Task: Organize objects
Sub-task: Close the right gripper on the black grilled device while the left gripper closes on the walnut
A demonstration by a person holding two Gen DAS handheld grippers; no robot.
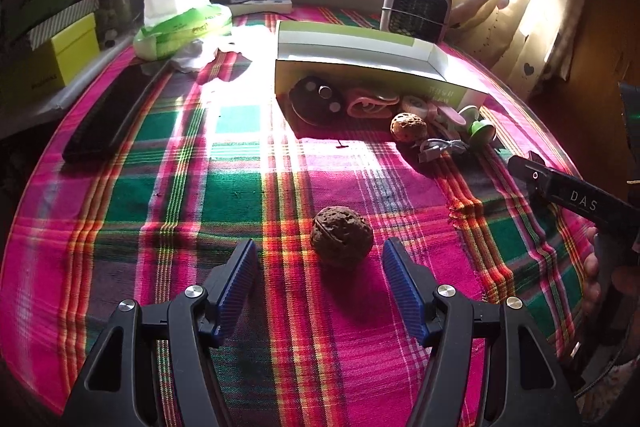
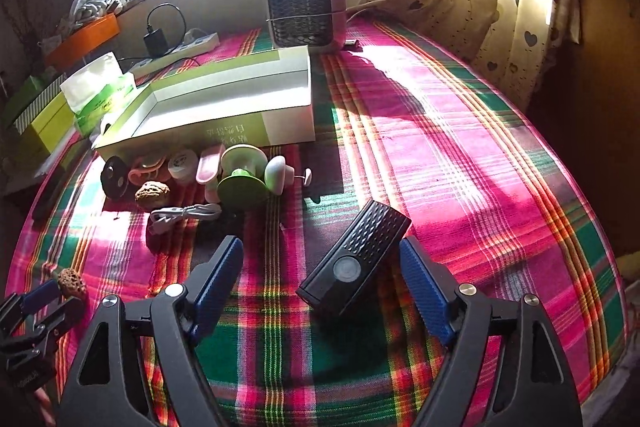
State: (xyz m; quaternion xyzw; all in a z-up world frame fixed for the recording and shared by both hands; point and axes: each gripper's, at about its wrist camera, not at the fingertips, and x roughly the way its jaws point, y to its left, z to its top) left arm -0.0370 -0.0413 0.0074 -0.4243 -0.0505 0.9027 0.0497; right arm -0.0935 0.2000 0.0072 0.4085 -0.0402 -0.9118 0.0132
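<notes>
A brown wrinkled walnut lies on the plaid cloth just ahead of my left gripper, between its blue pads, which stand apart from it; the gripper is open. The same walnut and left gripper show at the lower left of the right wrist view. A black rectangular device with a round button lies between the fingers of my right gripper. That gripper is open: the right pad is close to the device and the left pad is well away from it. An open green-and-white box stands behind.
In front of the box sit a second walnut, a grey cable, a green round piece, pink items and a black disc. A small heater, a tissue pack, a black keyboard and curtains ring the table.
</notes>
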